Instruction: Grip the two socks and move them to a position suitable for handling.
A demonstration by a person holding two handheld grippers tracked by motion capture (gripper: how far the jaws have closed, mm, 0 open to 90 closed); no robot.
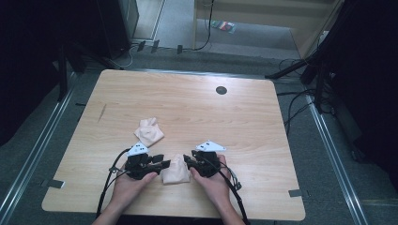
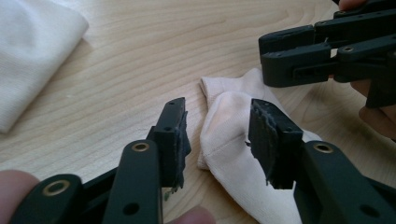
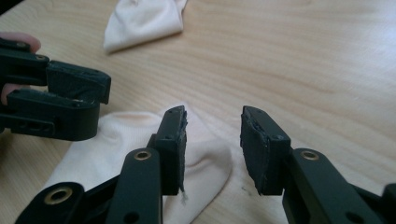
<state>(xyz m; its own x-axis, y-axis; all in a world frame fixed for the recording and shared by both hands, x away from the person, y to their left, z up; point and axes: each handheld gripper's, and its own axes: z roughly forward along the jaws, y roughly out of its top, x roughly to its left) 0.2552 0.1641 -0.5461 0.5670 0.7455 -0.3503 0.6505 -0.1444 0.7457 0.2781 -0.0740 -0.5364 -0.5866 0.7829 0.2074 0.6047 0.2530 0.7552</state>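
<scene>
Partly hidden, near sock lies between unclenched left claw and right claw; neither grips.

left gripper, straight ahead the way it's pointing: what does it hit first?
Probably the near sock: it lies just ahead between the open jaws of the left gripper. The right gripper sits just beyond; depth is unclear.

Each black gripper carries brass-ringed pivots, a white three-cornered plate and a trailing black cable.

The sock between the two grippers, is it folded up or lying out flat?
Folded. The sock lies bunched in a short lump with a crease across it, not stretched out long.
</scene>
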